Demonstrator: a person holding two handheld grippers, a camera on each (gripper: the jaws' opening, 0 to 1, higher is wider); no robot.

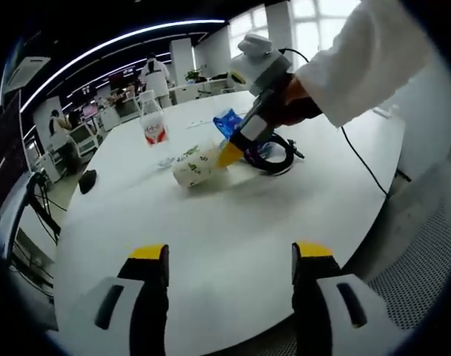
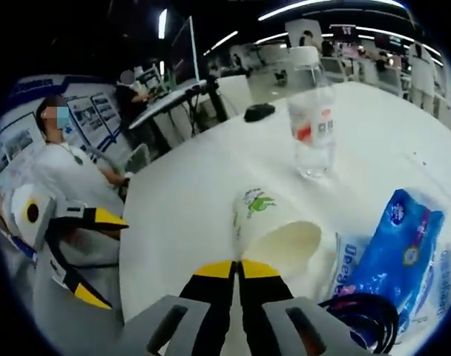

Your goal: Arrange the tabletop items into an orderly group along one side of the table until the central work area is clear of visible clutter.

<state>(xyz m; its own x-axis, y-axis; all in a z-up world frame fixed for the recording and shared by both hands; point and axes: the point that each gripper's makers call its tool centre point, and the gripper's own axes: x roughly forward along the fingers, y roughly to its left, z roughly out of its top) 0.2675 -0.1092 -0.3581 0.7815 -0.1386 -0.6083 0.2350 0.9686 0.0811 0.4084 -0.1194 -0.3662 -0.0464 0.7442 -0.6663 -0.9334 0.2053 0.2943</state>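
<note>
While the right hand-held gripper [image 2: 236,268] rests pressed together against the tipped paper cup [image 2: 274,233], its light, crushable rim suits gentle pinching; left hand-held gripper [image 1: 229,256] spread.

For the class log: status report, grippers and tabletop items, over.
Left gripper open, hovering. Right gripper shut at the tipped paper cup. Water bottle upright beyond; blue packet, black cable alongside.

White rounded worktop [image 1: 211,222]. Lying on it, clustered toward the far side: a paper cup [image 1: 194,166] on its side, a blue tissue pack [image 2: 400,252] just beside it, and a coiled black cable [image 1: 279,156]. An upright clear bottle [image 1: 153,122] stands beyond them; a black mouse [image 1: 87,179] lies near the edge.
</note>
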